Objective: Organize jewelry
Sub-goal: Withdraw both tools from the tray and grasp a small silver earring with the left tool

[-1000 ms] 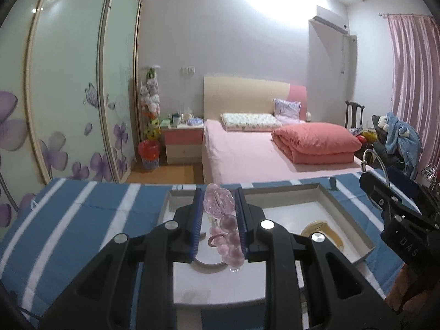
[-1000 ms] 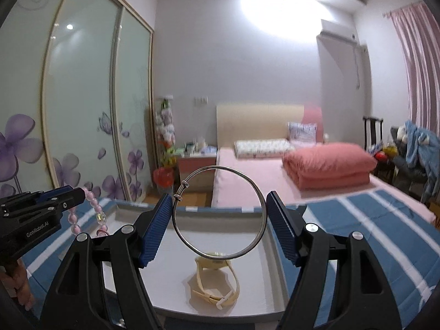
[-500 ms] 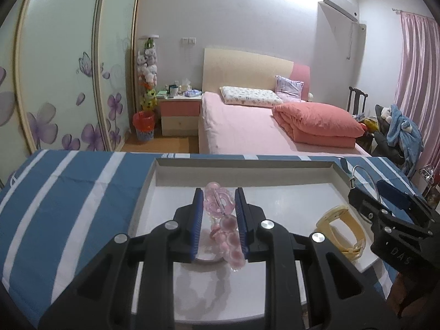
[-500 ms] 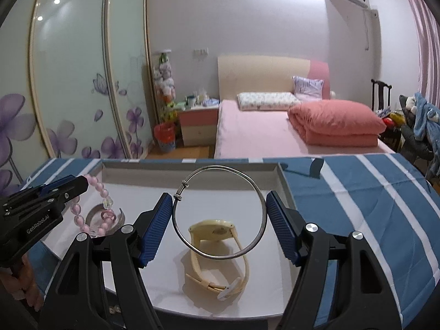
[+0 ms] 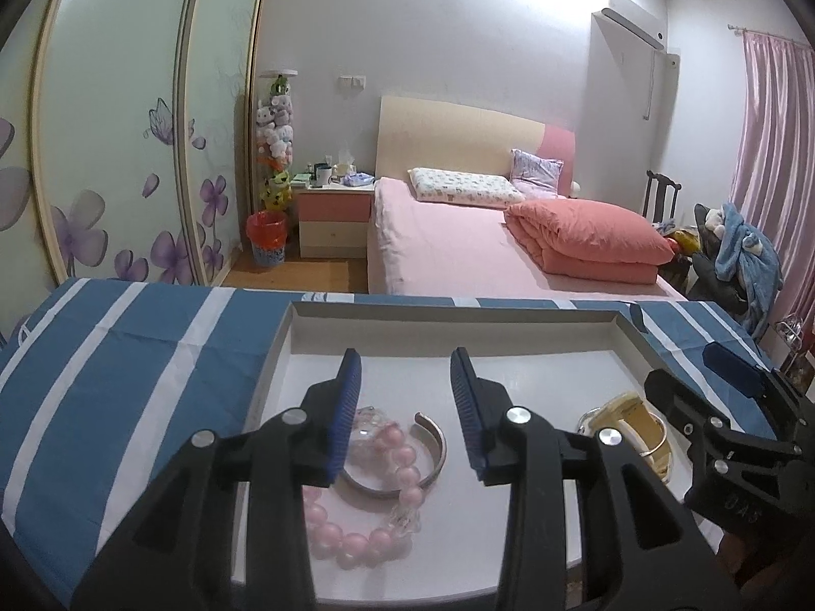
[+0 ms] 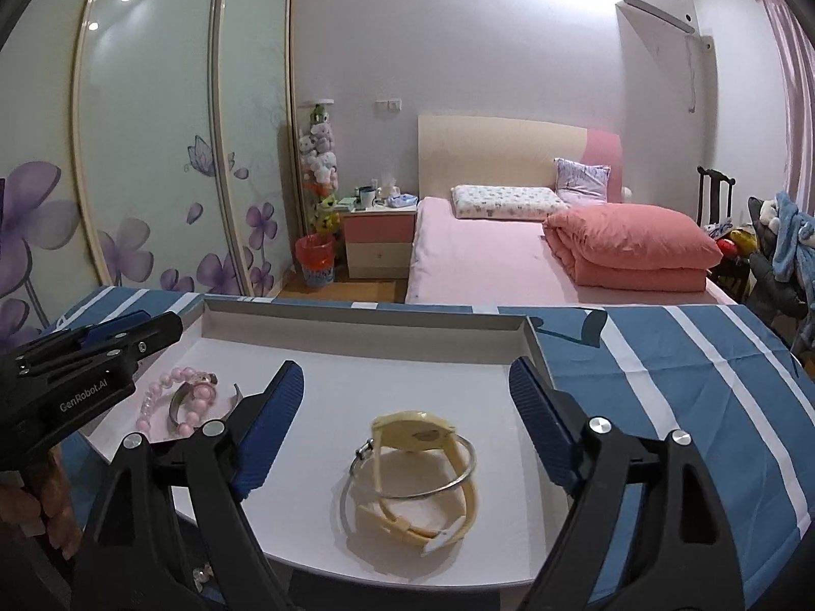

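1. Fingers: L gripper point(image 5: 406, 407) fingers apart, nothing between them; R gripper point(image 6: 407, 427) fingers wide apart, also holding nothing.
2. Tray point(image 5: 458, 315): white, shallow, sits on blue/white striped cloth point(image 5: 127, 356). All jewelry seen lies inside it.
3. L side of tray: pink bead bracelet point(image 5: 356, 534) lies flat, overlapping the silver cuff point(image 5: 428, 458); both directly below L gripper.
4. R side of tray: thin silver bangle point(image 6: 407, 489) lies looped around/over the yellow watch point(image 6: 412, 433), touching it; below R gripper.
5. Status (judgement): four pieces placed; task near done or paused between picks.
6. Risk: the tangled pairs. Grabbing one piece may drag its neighbour. Cause: overlap, no gap for a fingertip.
7. Risk: bangle leans on watch; a nudge may make it slip or roll.
8. Risk: grippers near each other over tray; collision if both descend together.
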`<action>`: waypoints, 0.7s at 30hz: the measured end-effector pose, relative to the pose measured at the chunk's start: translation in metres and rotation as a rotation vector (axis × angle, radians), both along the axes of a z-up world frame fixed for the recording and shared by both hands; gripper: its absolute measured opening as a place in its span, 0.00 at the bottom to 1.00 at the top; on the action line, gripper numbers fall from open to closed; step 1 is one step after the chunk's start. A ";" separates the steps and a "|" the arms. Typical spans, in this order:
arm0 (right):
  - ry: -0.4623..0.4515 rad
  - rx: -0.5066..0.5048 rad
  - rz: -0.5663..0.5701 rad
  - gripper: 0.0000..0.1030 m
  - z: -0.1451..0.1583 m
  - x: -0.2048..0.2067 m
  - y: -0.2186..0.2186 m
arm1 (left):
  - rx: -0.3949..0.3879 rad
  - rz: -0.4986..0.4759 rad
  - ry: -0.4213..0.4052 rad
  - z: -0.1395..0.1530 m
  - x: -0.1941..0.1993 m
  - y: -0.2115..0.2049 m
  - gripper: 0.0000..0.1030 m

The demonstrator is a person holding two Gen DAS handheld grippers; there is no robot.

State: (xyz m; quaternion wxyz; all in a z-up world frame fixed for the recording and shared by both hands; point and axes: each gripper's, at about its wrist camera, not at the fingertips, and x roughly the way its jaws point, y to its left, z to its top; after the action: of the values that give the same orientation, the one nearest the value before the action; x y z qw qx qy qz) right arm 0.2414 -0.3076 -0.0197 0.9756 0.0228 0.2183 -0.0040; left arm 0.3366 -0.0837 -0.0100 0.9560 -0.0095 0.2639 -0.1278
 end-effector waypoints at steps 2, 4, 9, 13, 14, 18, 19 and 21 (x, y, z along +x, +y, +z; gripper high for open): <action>-0.015 0.004 -0.007 0.80 0.003 -0.003 -0.001 | 0.002 0.002 -0.005 0.003 -0.002 0.001 0.36; -0.029 0.008 -0.013 0.80 0.006 -0.005 -0.005 | -0.001 0.006 -0.010 0.007 -0.004 0.003 0.36; -0.075 0.028 -0.024 0.80 0.020 -0.024 -0.011 | -0.013 0.004 -0.030 0.020 -0.025 0.013 0.36; -0.111 0.039 -0.023 0.80 0.031 -0.050 -0.011 | 0.008 -0.018 -0.050 0.030 -0.059 0.023 0.36; -0.118 0.041 -0.023 0.80 0.033 -0.057 -0.011 | 0.013 -0.024 -0.051 0.031 -0.068 0.026 0.36; -0.153 0.052 -0.028 0.80 0.041 -0.094 -0.009 | 0.019 -0.048 -0.044 0.033 -0.114 0.039 0.36; -0.161 0.054 -0.034 0.80 0.042 -0.105 -0.009 | 0.016 -0.052 -0.040 0.032 -0.125 0.042 0.36; -0.172 0.066 -0.042 0.80 0.042 -0.121 -0.009 | 0.010 -0.053 -0.027 0.028 -0.150 0.048 0.41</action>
State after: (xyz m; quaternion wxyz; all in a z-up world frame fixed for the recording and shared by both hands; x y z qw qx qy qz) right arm 0.1200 -0.3163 0.0226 0.9892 0.0596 0.1331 -0.0153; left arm 0.1866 -0.0354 0.0176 0.9557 0.0041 0.2520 -0.1521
